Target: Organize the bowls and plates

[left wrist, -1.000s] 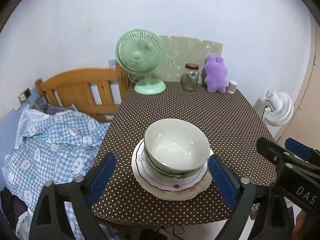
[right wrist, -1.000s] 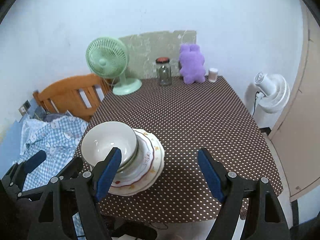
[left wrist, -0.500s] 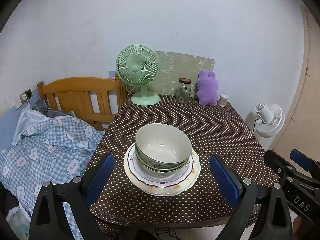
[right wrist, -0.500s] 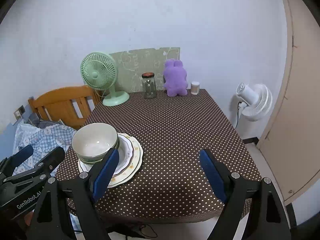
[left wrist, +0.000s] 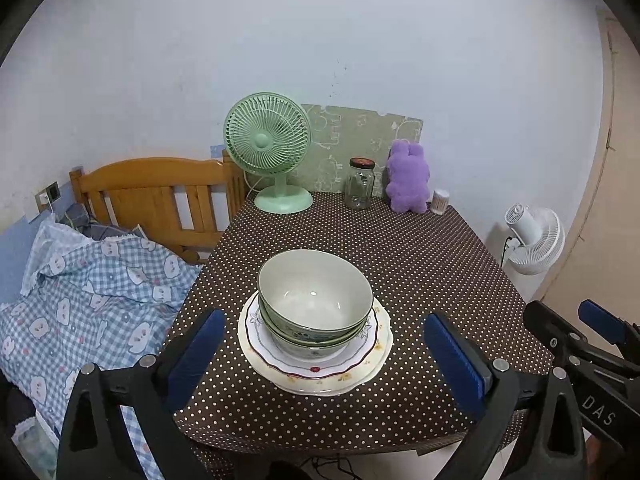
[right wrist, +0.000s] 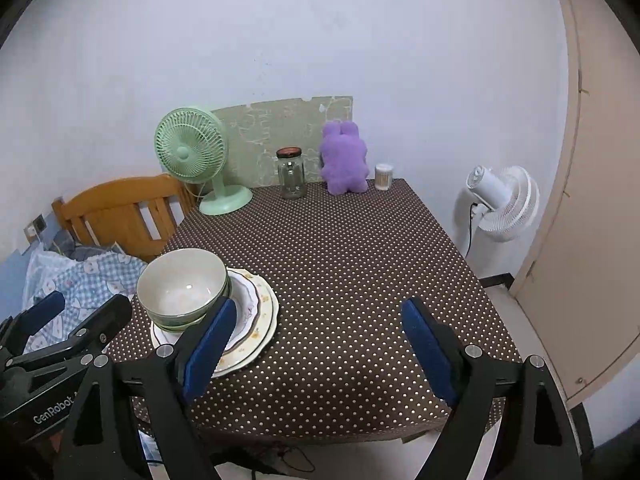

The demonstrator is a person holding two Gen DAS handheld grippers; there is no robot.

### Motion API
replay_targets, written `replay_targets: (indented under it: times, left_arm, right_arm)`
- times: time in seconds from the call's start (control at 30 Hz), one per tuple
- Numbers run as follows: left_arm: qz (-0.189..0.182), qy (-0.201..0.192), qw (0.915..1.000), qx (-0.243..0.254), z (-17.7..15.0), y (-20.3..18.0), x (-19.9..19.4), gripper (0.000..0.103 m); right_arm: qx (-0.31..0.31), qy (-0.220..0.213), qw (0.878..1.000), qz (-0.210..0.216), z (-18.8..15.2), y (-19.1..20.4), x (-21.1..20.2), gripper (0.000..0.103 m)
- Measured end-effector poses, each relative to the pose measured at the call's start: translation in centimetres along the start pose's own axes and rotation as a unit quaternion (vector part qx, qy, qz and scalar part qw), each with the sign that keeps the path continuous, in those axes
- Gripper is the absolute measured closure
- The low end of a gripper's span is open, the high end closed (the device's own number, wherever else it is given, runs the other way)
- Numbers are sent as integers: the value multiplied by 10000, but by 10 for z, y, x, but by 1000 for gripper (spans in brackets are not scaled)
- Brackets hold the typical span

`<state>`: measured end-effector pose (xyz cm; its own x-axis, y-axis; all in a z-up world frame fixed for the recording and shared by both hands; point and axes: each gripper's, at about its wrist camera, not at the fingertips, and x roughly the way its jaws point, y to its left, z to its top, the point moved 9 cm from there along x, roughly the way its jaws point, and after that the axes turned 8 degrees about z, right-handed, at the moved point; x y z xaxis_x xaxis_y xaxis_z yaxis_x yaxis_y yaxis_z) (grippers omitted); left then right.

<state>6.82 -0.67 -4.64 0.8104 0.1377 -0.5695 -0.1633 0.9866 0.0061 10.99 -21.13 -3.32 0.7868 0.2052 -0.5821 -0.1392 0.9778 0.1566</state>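
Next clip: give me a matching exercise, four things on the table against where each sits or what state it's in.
Things:
1. bowls
2. green fan
3. jar
4. left claw

Places or states:
A. far left corner of the table
B. open, holding nothing
C. nested on the plates
D. between the fan and the purple toy

Pairs: 1-C, 2-A, 3-D, 4-B

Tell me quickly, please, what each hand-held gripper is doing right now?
Left hand-held gripper: open, holding nothing.
Right hand-held gripper: open, holding nothing.
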Motion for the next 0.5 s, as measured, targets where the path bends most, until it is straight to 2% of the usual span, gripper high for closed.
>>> replay_targets:
  times: [0.5]
  left_arm:
    - [40,58,10000,-19,0,-4,1,0]
  right_arm:
    - [21,76,10000,13,-1,-4,3,16]
